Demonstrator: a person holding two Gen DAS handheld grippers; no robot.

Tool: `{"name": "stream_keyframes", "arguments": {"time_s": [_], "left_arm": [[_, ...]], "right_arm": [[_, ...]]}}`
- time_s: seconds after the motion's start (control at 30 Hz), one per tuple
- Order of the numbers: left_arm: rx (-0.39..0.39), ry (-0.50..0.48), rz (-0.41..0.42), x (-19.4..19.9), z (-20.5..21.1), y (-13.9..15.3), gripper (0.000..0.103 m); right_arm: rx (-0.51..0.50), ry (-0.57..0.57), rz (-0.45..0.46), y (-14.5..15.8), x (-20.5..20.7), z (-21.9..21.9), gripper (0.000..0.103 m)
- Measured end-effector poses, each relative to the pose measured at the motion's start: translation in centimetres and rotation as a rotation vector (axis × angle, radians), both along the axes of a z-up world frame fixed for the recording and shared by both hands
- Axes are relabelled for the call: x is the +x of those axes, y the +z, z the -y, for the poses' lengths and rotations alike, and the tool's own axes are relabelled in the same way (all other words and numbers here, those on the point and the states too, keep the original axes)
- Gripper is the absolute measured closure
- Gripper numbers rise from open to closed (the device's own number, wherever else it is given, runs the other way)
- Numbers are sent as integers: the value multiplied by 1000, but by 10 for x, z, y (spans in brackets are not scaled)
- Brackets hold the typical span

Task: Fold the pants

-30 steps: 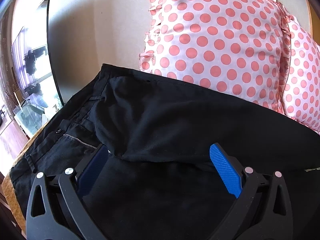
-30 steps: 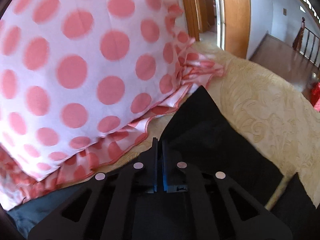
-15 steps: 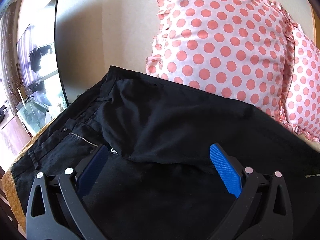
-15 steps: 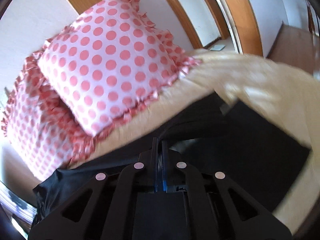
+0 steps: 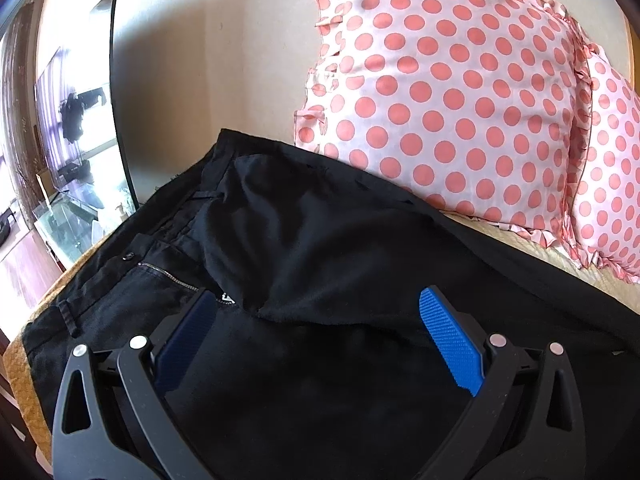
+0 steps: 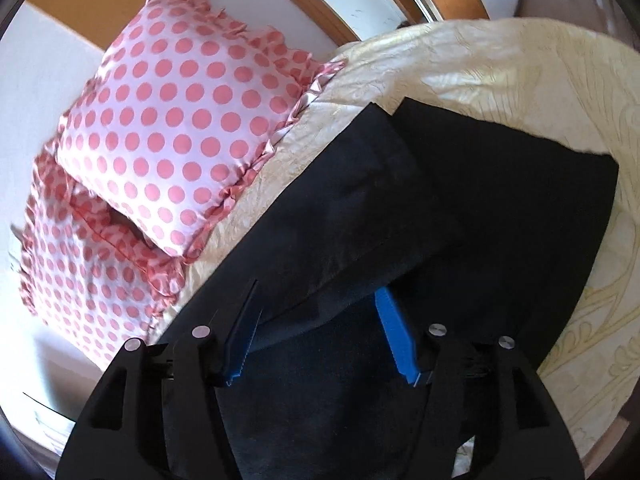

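Lying lengthwise across a cream bedspread (image 6: 460,64), a pair of black pants (image 5: 320,248) sits with one leg folded over the other, waistband and zipper (image 5: 168,276) toward the left edge of the bed, cuffs toward the right; two pink polka-dot pillows (image 5: 448,100) stand just behind the garment, near its far edge. The left gripper (image 5: 320,332) hovers over the seat of the pants with its blue pads spread wide and nothing between them; the right gripper (image 6: 320,328) is likewise parted above the leg ends, holding no cloth. By the look of things, the lengthwise fold is made and the crosswise fold has yet to come. The upper leg (image 6: 360,208) lies skewed across the lower one at the cuffs, its hem not matching the one beneath; a grasp taken there could catch only the top layer, leaving the lower leg behind and spoiling the fold. The fabric appears soft and limp, so a lift from one corner may let it sag and crease; a wide swing toward the waistband could also brush the pillows.
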State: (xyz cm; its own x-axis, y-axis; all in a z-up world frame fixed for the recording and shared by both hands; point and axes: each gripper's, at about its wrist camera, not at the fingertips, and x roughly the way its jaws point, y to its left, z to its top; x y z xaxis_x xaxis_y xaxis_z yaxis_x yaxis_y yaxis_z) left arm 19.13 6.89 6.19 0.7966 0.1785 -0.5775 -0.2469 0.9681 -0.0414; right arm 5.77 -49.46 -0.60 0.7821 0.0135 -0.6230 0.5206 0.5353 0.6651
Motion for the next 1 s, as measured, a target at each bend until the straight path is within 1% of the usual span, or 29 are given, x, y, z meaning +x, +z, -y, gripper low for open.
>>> {"name": "stream_keyframes", "arguments": {"time_s": [0.07, 0.13, 0.2, 0.23, 0.27, 0.3, 0.33, 0.4, 0.47, 0.53, 0.6, 0.7, 0.8, 0.83, 0.9, 0.93, 1.0], "left_arm": [[-4, -5, -2, 0, 0, 0, 2], [-2, -14, 0, 0, 1, 0, 2], [-8, -26, 5, -1, 2, 2, 2], [-15, -32, 8, -2, 3, 3, 2], [-22, -41, 31, -5, 3, 7, 2], [-23, -52, 62, -9, 2, 10, 2], [-25, -63, 92, -13, 2, 14, 2], [-31, -95, 121, -18, 0, 24, 2], [-21, -115, 82, -16, -2, 33, 2], [-26, -100, 41, -10, -8, 42, 2], [-58, -93, 13, 3, -17, 48, 2], [-96, -96, -16, 27, -28, 52, 2], [-91, -83, -61, 69, -34, 50, 2], [-109, -85, -77, 83, -36, 49, 2], [-176, -96, -124, 117, -42, 43, 2], [-198, -83, -147, 135, -45, 39, 2], [-197, -34, -187, 161, -50, 31, 2]], "right_arm": [[24, -18, 16, -2, -1, 4, 43], [37, -33, 13, -3, 1, 7, 47], [31, -47, 13, -4, 5, 10, 60], [21, -57, 8, -5, 8, 12, 65], [17, -65, 3, -6, 10, 14, 77], [17, -64, 6, -6, 13, 16, 93], [17, -48, 21, -6, 15, 18, 98], [10, -32, 56, 0, 14, 20, 98], [1, -22, 137, 14, 2, 24, 99], [-11, -34, 220, 31, -17, 28, 99], [-29, -60, 249, 40, -35, 31, 99], [-43, -96, 218, 36, -54, 37, 99], [-16, -105, 180, 21, -57, 44, 99], [-8, -105, 168, 17, -56, 44, 99], [-6, -99, 152, 11, -55, 44, 99], [-13, -95, 140, 10, -54, 44, 99], [-21, -89, 127, 8, -53, 43, 99]]}}
